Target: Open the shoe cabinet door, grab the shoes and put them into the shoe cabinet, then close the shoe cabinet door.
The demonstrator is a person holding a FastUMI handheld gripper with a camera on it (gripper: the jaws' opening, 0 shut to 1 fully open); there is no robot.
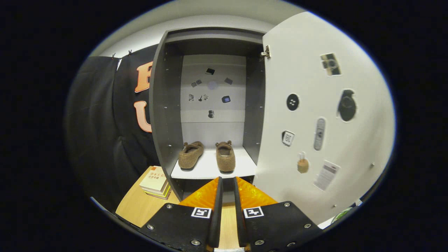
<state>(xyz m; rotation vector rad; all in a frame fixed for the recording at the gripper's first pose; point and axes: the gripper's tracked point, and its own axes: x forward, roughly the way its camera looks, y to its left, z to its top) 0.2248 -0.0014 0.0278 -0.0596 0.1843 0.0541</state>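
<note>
The dark grey shoe cabinet (164, 115) stands ahead with its white door (315, 91) swung open to the right. Two brown fuzzy slippers rest on its white shelf (210, 169): the left slipper (190, 155) angled a little, the right slipper (225, 156) pointing straight out. My gripper (227, 182) hovers just in front of the shelf's edge, below the right slipper. Its orange fingers (204, 196) stand close together with only a narrow gap, and nothing sits between them.
A stack of books (155, 182) lies on the wooden table (140, 206) left of the cabinet's base. The open door carries several stickers and a hinge (266, 52) at its top. Small stickers dot the cabinet's back panel (212, 91).
</note>
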